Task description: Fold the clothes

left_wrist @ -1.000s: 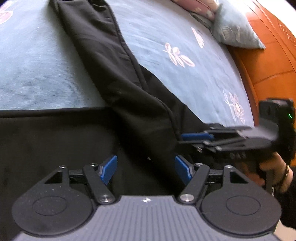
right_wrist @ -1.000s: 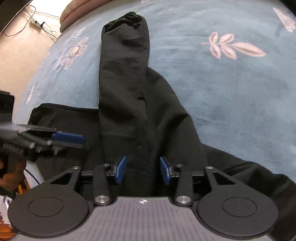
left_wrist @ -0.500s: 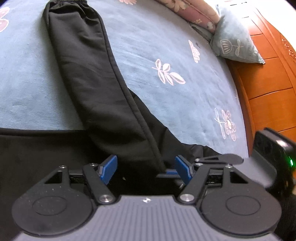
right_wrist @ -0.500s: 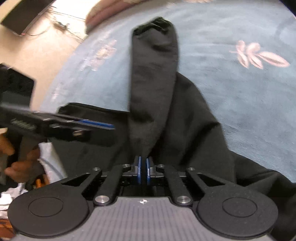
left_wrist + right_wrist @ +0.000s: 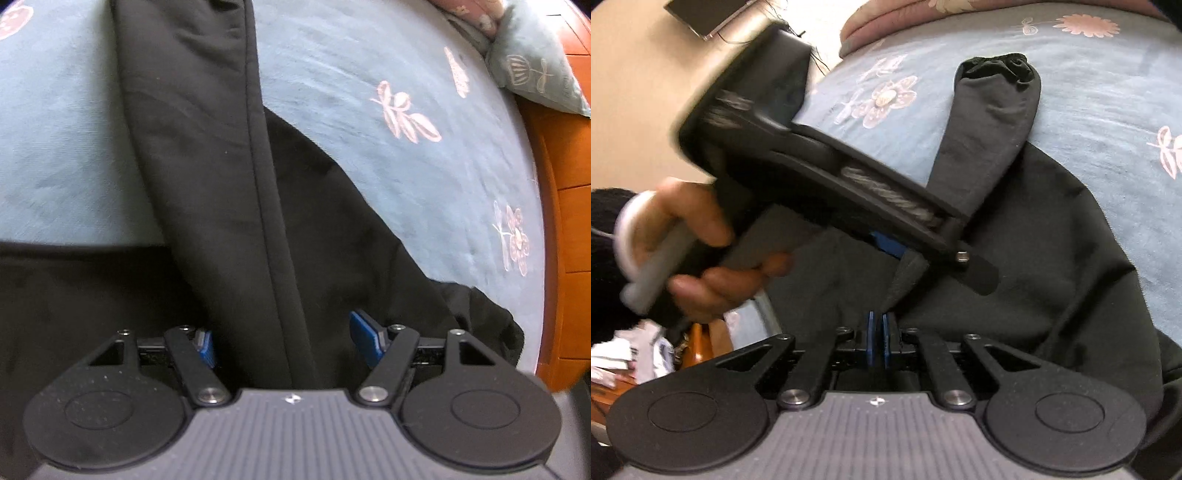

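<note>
The black garment (image 5: 229, 206) lies spread on a blue floral bedspread (image 5: 424, 177), with its body along the near edge of the bed and one long sleeve or leg running from the near centre toward the far side, ending in a bunched cuff (image 5: 1001, 68). A stitched seam runs the length of this limb in the left wrist view. The left gripper (image 5: 290, 341) points steeply down over the near end of that limb; its blue-padded fingers (image 5: 365, 338) stand apart, one on each side of the fabric, and the pads do not press on it. The right gripper (image 5: 878, 341) has its blue pads drawn together, clamped on a raised fold of the black garment at the near centre; the cloth rises in a small peak from between the pads. In the right wrist view the left gripper (image 5: 905, 254) crosses the frame from the upper left, held by a hand (image 5: 698, 251) at the left. A pale blue pillow (image 5: 535, 51) rests at the far right of the bed, beside an orange wooden panel (image 5: 569, 229).
</note>
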Tool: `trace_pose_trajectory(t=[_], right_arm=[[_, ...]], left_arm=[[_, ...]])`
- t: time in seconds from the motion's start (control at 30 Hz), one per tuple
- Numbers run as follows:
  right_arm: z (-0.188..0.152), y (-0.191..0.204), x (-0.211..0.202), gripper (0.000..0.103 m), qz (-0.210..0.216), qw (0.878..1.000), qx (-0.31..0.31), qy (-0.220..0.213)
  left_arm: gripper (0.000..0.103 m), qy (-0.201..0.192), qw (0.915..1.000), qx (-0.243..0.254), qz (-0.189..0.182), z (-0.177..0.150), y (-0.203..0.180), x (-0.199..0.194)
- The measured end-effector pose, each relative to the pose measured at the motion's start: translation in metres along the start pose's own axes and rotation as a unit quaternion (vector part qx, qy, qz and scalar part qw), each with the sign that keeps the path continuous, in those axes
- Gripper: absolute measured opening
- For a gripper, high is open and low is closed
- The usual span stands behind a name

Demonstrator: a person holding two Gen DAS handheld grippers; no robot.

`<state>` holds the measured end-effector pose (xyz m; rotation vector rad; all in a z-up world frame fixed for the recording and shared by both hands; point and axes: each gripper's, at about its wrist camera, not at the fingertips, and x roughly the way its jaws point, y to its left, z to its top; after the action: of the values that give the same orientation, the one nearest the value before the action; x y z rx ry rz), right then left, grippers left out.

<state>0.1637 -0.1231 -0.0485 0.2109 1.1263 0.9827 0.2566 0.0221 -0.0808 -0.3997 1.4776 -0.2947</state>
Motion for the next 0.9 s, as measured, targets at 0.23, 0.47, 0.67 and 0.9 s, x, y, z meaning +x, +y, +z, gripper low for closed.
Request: trace_pose_trajectory(t=[0.23, 0.47, 0.67, 0.9], right_arm=[[0.002, -0.004, -0.006, 0.009, 0.025, 1.000, 0.001, 0.004], [-0.003, -0.026, -0.028, 0.035, 0.028, 0.999, 0.044, -0.012], [-0.021, -0.056, -0.080, 0.046, 0.028, 0.994, 0.098, -0.027], [-0.023, -0.072, -0.131, 0.046, -0.035, 0.992, 0.115, -0.046]], left_arm=[[0.018, -0.030, 0.9995, 0.008, 0.003, 0.007, 0.002, 0.006], [0.004, -0.123, 0.9913, 0.043, 0.014, -0.016, -0.010, -0.034], [0.004, -0.205, 0.9765, 0.064, 0.019, -0.054, -0.022, -0.086], [0.005, -0.252, 0.9651, 0.060, 0.041, -0.107, -0.023, -0.120]])
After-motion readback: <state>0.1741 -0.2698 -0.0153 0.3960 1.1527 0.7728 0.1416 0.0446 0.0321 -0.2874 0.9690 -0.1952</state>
